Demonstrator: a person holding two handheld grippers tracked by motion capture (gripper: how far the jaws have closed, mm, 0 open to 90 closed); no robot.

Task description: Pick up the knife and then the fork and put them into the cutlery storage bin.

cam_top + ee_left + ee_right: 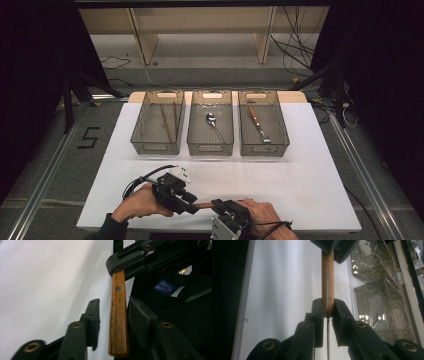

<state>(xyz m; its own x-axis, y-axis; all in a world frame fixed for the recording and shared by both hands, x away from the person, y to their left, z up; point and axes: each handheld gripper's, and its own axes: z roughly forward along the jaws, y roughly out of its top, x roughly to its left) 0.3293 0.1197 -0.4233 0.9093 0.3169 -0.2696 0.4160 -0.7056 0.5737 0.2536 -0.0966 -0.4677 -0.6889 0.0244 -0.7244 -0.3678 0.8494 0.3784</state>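
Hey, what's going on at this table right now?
A person is passing a wooden-handled utensil from one gripper to the other, low over the near edge of the table. The right gripper is clamped on the handle, while the left gripper has its jaws open around it, not pressing. Beyond, three bins hold chopsticks, a spoon and a fork.
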